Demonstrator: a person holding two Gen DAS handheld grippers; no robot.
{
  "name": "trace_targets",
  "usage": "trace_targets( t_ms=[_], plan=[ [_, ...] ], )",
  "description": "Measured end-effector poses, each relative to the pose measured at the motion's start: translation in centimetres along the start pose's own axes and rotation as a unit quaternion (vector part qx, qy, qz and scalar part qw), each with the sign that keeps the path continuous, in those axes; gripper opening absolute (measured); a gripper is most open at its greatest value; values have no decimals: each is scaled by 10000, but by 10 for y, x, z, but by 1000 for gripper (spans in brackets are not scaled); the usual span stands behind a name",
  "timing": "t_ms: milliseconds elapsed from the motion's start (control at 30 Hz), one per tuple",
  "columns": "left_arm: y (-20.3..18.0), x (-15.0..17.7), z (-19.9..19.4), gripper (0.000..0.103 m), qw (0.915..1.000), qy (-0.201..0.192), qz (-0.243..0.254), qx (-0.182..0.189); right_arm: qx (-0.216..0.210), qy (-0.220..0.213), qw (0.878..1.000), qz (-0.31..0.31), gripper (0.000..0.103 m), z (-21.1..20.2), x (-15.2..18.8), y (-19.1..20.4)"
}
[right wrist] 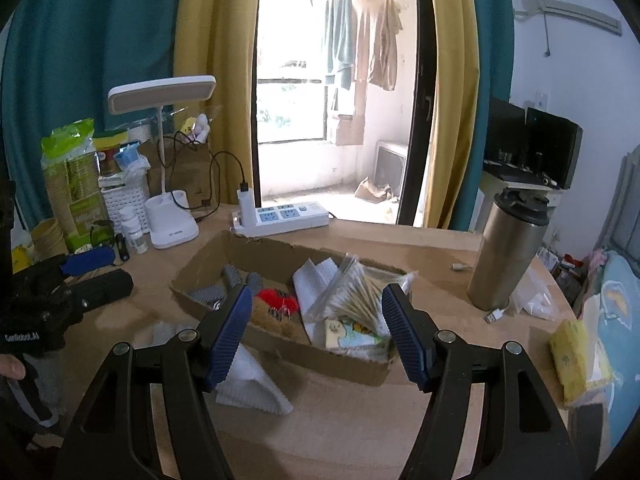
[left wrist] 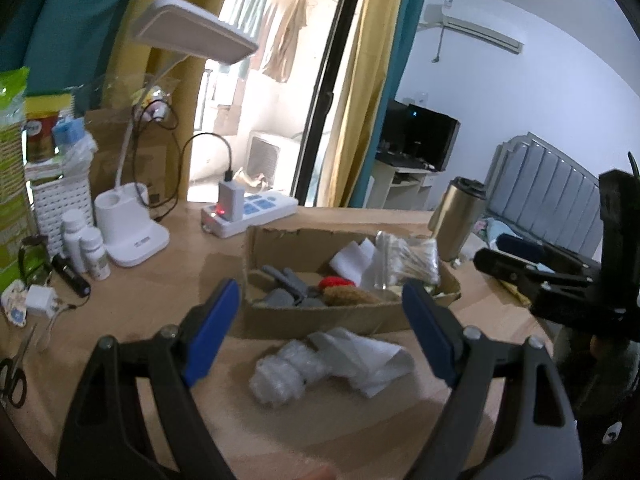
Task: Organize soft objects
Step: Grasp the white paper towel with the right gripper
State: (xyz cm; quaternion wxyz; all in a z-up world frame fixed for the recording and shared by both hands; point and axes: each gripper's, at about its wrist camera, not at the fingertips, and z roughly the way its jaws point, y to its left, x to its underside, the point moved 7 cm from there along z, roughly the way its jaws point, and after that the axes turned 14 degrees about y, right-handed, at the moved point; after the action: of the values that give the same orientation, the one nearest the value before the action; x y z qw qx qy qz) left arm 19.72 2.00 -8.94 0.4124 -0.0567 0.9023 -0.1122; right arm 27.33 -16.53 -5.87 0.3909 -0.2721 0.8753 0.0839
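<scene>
Left wrist view: our left gripper (left wrist: 320,312) hangs with jaws spread, empty, above the bubble wrap wad (left wrist: 282,376) and white foam sheet (left wrist: 360,354) on the table (left wrist: 160,280) just before the cardboard box (left wrist: 320,316). We judge both featherlight, crushable; pinch the wad's bulk. Right gripper (right wrist: 316,332) likewise spread, empty. Box holds grey pieces, a red item, a brush, cotton swabs (right wrist: 356,292).

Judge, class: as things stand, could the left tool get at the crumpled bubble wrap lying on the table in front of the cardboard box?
Probably yes. The left tool stands open and empty, with the bubble wrap lying in line between its fingers, in front of the cardboard box. Only a white cloth touches the wrap; nothing blocks the approach.
</scene>
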Motion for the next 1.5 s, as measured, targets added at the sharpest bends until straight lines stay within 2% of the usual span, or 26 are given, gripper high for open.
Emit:
trace_targets(
  t_ms=[400, 667, 1500],
  plan=[
    [18, 32, -3, 85, 9996, 212, -185, -57, -106, 307, 9994, -91, 71, 9, 28, 23],
    [33, 42, 4, 85, 9989, 330, -313, -102, -210, 668, 9975, -97, 71, 33, 38, 32],
    [79, 56, 36, 85, 9948, 688, -744, -101, -398, 1394, 9890, -303, 71, 109, 42, 66]
  ],
)
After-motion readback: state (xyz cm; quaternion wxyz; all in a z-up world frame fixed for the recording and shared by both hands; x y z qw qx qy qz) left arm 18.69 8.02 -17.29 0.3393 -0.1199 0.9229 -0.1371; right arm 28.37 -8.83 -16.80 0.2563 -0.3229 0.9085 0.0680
